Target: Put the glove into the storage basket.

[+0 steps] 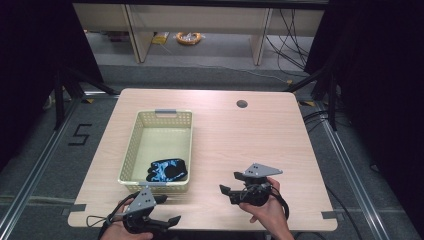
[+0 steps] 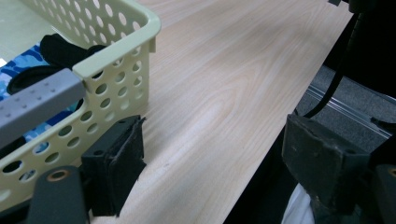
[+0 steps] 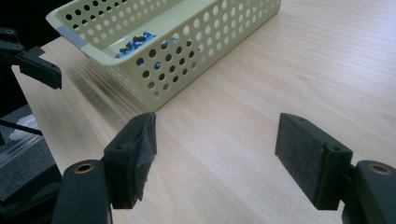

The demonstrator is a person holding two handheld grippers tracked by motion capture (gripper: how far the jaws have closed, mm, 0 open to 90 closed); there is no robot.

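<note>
Table point(image 1: 240, 145): we see a pale wood-grain top with a round cable hole point(image 1: 242, 104) near its far edge.

Basket point(image 1: 134, 150): a pale yellow perforated plastic basket stands on the left half of the table, a grey handle strip point(image 1: 165, 112) on its far rim and another on its near rim.

Cloth point(image 1: 167, 170): a black item with a blue and white pattern lies inside the basket, in its near right corner (we cannot tell what kind of garment it is).

Left gripper point(image 1: 167, 210): we see it held at the near table edge, just in front of the basket's near wall. In the left gripper view its jaws are spread wide, with only bare table between them; one pad point(image 2: 116, 163) sits just beside the basket's wall.

Right gripper point(image 1: 230, 185): we see it held over the near right part of the table, well apart from the basket and pointed toward it. Its jaws stand wide apart with nothing between them; the pads point(image 3: 303, 156) hang above bare wood.
</note>
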